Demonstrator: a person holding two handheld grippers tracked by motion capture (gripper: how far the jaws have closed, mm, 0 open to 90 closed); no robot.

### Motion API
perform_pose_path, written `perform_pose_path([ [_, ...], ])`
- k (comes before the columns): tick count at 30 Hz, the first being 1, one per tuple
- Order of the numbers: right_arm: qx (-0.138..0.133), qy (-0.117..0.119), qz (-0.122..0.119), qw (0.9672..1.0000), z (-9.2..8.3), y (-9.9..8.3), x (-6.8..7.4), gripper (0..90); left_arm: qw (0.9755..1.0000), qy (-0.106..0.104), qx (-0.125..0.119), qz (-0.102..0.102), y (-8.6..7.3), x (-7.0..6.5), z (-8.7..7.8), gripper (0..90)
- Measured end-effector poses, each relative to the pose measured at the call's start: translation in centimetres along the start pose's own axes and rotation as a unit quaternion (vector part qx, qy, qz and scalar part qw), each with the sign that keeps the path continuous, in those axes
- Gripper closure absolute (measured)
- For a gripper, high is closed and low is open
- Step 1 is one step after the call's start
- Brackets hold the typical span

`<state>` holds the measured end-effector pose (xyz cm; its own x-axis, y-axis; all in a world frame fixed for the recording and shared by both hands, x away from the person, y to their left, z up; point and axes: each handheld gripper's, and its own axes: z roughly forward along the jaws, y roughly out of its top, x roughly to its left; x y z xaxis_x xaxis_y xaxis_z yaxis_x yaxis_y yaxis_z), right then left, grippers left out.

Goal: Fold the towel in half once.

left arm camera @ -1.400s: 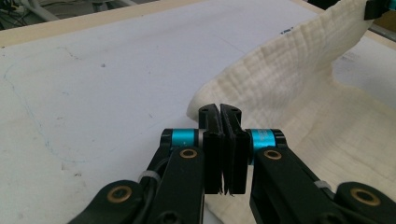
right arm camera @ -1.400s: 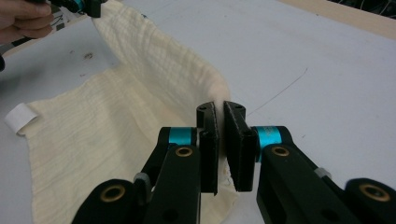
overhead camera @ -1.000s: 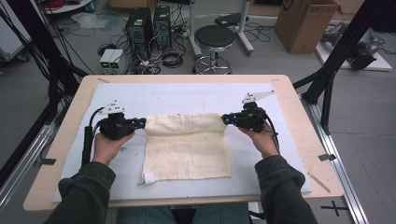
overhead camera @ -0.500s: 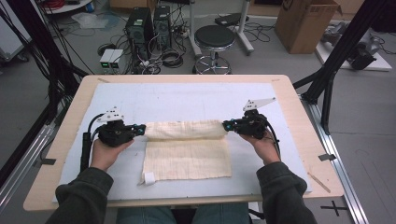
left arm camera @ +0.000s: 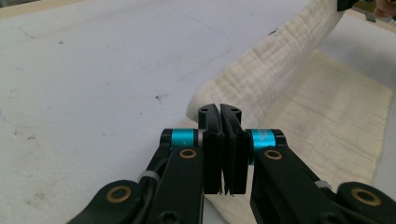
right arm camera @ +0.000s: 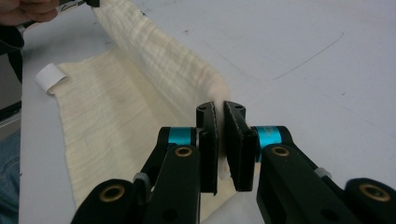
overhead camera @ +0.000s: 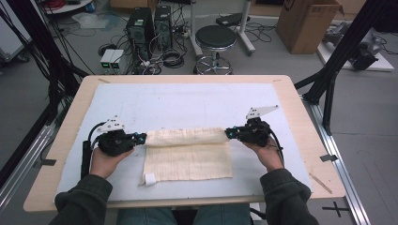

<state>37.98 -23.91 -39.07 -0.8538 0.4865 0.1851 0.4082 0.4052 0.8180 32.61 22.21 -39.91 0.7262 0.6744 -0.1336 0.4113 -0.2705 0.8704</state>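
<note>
Cream crinkled-cotton rectangular cloth (overhead camera: 187, 157), far edge folded into a soft ridge; left gripper (overhead camera: 140, 137) and right gripper (overhead camera: 228, 133) jaws clamped on its corners.

We see a cream cloth (overhead camera: 187, 152) at the frame's middle, soft, matt and finely ribbed (almost gauze-like). Its white paper-like tag (overhead camera: 149, 178) sits lower left. The table (overhead camera: 187, 79) has pale matt wood edges under a scuffed white sheet (overhead camera: 187, 105). Our left gripper (left arm camera: 222, 116) looks like matt black plastic with glossy blue metal collars.
</note>
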Motion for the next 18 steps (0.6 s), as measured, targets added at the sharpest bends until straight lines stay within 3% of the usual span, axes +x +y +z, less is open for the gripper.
perform_pose_path([
  [6, 0.001, 0.006, 0.002, 1.0, 0.1, -1.4, 0.5, 83.9, 1.0, -0.003, 0.006, -0.001, -1.1, -0.4, -0.1, 87.2],
  [18, 0.004, 0.009, 0.004, 0.9999, 0.0, -3.1, 1.2, 83.8, 0.9996, -0.008, 0.019, 0.021, -1.5, -1.7, -0.2, 87.0],
])
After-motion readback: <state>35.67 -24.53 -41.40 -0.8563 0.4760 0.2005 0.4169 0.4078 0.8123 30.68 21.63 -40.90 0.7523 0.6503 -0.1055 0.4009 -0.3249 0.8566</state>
